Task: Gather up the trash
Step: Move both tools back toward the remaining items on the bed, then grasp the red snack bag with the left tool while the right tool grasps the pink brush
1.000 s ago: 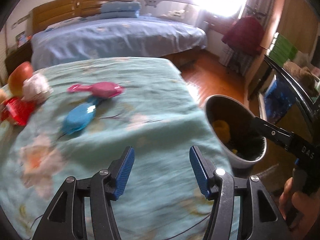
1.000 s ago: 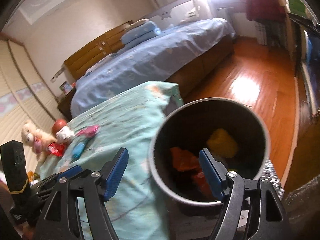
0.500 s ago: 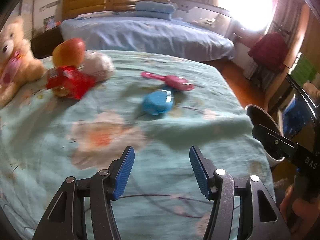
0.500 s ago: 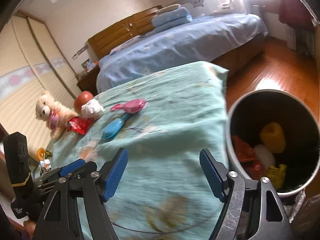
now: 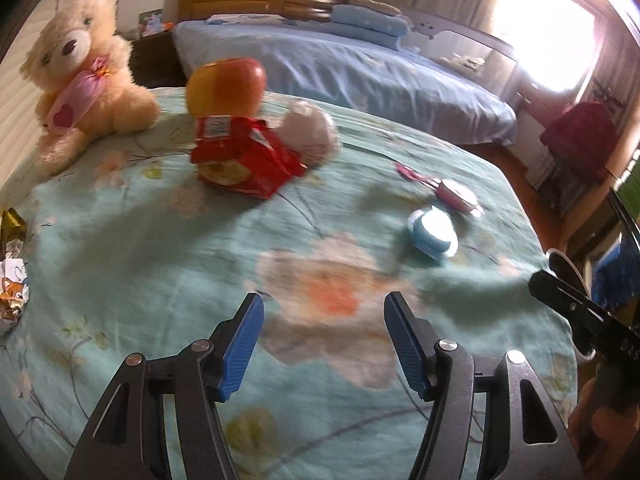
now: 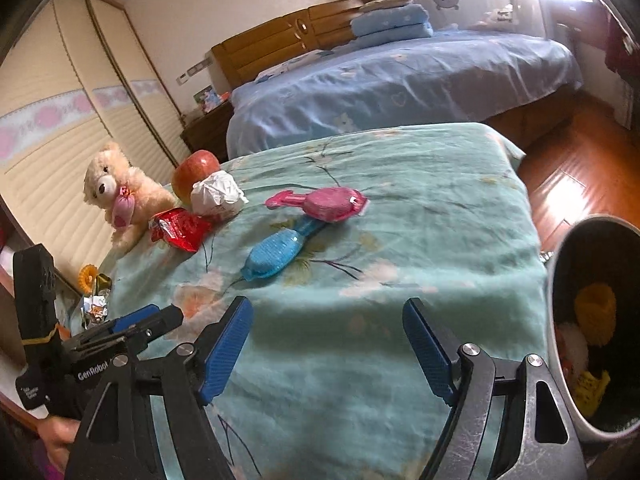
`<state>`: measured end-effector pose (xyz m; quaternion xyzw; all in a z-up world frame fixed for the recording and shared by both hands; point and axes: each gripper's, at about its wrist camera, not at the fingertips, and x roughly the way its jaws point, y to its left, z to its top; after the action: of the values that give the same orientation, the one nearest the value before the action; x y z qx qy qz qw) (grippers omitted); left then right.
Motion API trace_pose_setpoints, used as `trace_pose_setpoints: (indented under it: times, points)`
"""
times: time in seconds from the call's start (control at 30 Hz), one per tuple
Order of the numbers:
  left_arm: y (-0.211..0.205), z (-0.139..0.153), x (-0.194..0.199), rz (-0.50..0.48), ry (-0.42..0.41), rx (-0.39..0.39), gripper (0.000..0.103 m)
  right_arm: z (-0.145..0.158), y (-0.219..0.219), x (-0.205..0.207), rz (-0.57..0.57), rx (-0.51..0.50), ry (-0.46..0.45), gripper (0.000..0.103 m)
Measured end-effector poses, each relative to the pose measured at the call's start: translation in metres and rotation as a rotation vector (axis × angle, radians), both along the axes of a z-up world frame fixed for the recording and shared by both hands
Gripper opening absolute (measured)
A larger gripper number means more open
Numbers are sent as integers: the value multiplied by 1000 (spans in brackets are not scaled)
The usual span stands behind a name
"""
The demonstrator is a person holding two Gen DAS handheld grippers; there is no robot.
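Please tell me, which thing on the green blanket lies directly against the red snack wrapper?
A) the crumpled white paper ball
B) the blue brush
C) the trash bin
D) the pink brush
A: the crumpled white paper ball sits right beside the red snack wrapper, touching it, while both brushes lie apart further along the green blanket.

"GenRobot" printed in white along the black body of the left gripper [image 6: 120,330], seen from the right wrist view. Small white lettering on a black tag [image 6: 30,394] below it, too fine to read. "DAS" partly legible in pale letters on the black arm of the right gripper [image 5: 592,316], at the edge of the left wrist view. White label with print on the red snack wrapper [image 5: 244,154], blurred and unreadable.
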<state>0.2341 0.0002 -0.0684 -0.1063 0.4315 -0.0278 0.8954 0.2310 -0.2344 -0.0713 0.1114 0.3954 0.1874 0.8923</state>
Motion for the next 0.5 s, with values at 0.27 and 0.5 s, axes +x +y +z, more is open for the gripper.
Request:
trace_pose_setpoints:
  times: [0.27,0.5]
  points:
    - [19,5,32,63,-12,-18,65,-1,17,32,67,-13,0,79]
    - [38,1,68,123,-2,-51,70,-3,22,68,85,-42,3,79]
